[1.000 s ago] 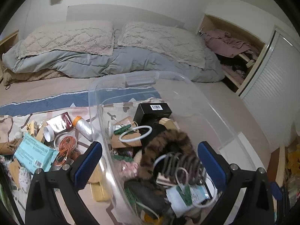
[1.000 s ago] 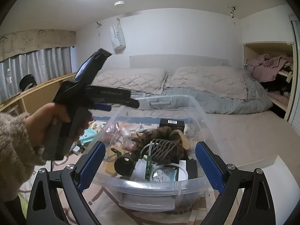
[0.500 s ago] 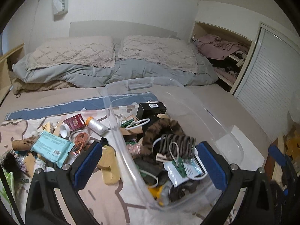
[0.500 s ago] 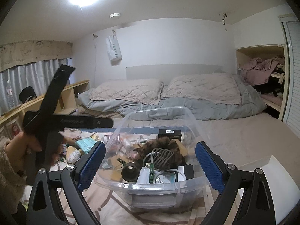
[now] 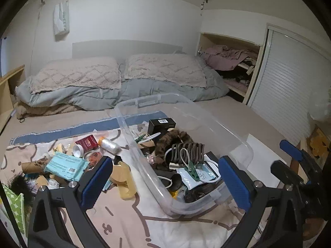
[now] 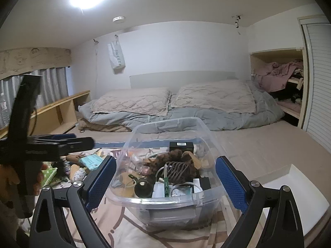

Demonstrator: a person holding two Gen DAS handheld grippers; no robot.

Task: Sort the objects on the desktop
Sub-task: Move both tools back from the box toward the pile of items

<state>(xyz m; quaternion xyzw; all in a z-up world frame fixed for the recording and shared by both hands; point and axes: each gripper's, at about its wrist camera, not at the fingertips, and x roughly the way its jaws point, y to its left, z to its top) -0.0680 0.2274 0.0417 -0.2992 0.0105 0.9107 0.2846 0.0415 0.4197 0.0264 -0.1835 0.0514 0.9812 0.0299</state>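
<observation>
Both grippers, left (image 5: 165, 183) and right (image 6: 164, 180), hover with jaws wide, empty. Clear bin (image 6: 206, 194) of clutter on bed (image 5: 227, 111); loose items (image 5: 68, 165) left of it.

left gripper (image 5: 165, 183) & right gripper (image 6: 164, 181): black frames, blue textured pads, silver screws, fuzzy beige sleeve (image 6: 8, 217)

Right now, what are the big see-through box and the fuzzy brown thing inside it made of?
The see-through box looks like clear, glossy plastic: you can see the things inside through its walls, and its rim shines. The fuzzy brown thing looks like fake fur or plush, soft and shaggy; I can't tell which.
</observation>
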